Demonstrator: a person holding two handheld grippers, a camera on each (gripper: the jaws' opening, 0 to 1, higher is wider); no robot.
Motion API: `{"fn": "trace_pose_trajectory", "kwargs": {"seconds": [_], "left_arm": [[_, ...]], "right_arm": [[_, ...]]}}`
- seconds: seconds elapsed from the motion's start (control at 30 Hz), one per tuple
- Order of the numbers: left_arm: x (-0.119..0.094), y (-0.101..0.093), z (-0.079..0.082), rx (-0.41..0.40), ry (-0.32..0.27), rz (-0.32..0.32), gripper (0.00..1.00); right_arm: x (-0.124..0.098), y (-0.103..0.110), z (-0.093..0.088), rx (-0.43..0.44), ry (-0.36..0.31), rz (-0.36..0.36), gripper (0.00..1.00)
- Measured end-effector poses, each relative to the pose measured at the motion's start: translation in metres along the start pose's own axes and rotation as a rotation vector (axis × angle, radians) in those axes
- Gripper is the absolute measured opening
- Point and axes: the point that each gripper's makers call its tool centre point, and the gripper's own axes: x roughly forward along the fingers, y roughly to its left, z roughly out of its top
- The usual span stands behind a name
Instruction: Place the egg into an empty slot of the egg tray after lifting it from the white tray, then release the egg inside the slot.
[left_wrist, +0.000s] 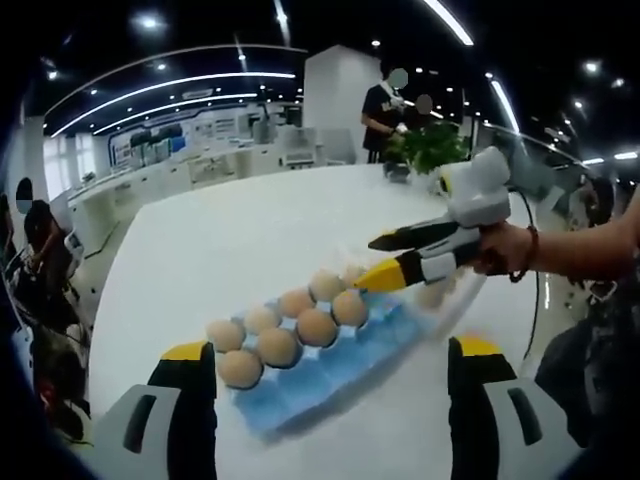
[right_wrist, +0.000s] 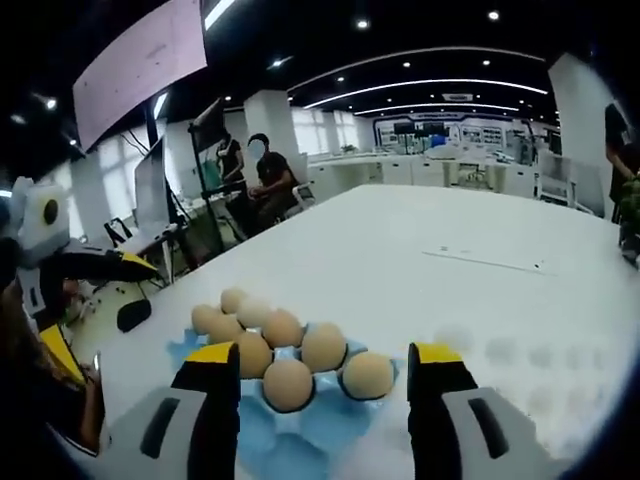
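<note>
A blue egg tray (left_wrist: 330, 375) lies on the white table and holds several brown eggs (left_wrist: 316, 327); its slots nearest me are bare. My left gripper (left_wrist: 332, 348) stands open, short of the tray's near end, nothing between its jaws. My right gripper (left_wrist: 368, 262), held by a hand, hovers over the tray's far end with its jaws apart. In the right gripper view that gripper (right_wrist: 325, 350) is open and holds nothing, just above the blue tray (right_wrist: 300, 430). An egg (right_wrist: 368, 375) sits in a slot close to its right jaw. A pale dimpled tray (right_wrist: 520, 350) lies to the right.
The white table (left_wrist: 230, 240) stretches wide beyond the trays. A potted plant (left_wrist: 430, 150) stands at its far edge near two people. Other people sit at desks (right_wrist: 260, 185) behind. A small black object (right_wrist: 130, 313) lies off the table's left edge.
</note>
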Motion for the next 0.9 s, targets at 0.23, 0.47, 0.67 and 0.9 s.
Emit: {"fn": "trace_pose_trajectory", "kwargs": {"seconds": [0.23, 0.47, 0.67, 0.9], "left_arm": [[0.002, -0.002, 0.002, 0.004, -0.001, -0.002, 0.98], [0.005, -0.003, 0.004, 0.015, 0.006, -0.005, 0.98], [0.007, -0.006, 0.003, 0.017, 0.014, -0.011, 0.97], [0.010, -0.012, 0.006, 0.018, 0.014, -0.016, 0.97]], "right_arm": [[-0.012, -0.021, 0.001, 0.005, -0.006, -0.036, 0.70], [-0.023, -0.039, -0.004, 0.024, -0.002, -0.070, 0.70], [-0.035, -0.056, -0.007, 0.039, -0.004, -0.103, 0.69], [-0.047, -0.077, -0.012, 0.061, -0.001, -0.151, 0.69]]}}
